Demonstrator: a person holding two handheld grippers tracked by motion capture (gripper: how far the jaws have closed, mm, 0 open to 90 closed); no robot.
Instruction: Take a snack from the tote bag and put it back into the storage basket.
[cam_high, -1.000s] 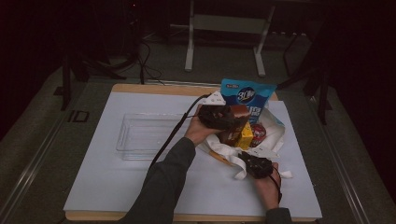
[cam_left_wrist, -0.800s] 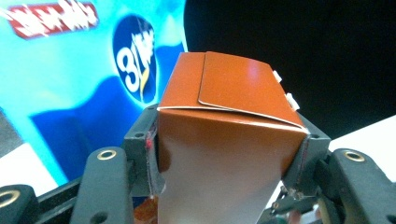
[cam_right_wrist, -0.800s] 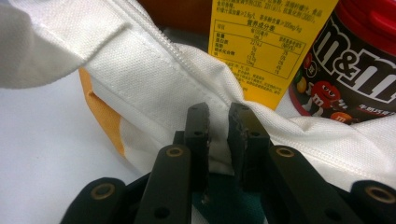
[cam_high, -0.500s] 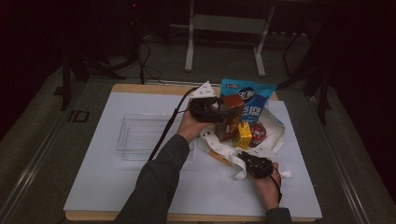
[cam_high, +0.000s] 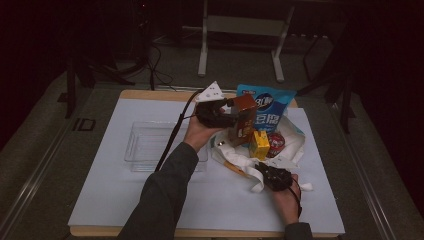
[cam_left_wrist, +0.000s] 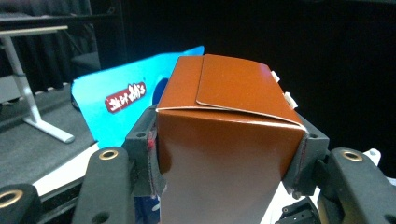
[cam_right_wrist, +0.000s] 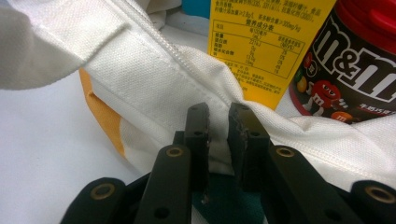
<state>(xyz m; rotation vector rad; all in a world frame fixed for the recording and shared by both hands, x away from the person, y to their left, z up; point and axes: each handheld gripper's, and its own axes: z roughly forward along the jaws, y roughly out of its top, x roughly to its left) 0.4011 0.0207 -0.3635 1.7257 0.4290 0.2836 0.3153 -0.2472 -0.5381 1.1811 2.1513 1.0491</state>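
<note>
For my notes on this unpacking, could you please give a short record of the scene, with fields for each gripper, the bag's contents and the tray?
left gripper: shut on the brown cardboard carton, held above the bag
right gripper: shut on the white cloth bag, at its edge
in bag: yellow carton, dark M&M's jar with red lid, blue snack pouch
clear plastic tray: empty, left of the bag

A dim room: grey carpeted floor (cam_high: 60, 165) surrounds the wooden-edged counter under its white sheet (cam_high: 120, 200). Behind stand a pale metal desk frame (cam_high: 240, 35), black cables (cam_high: 150, 70) and darkness.
</note>
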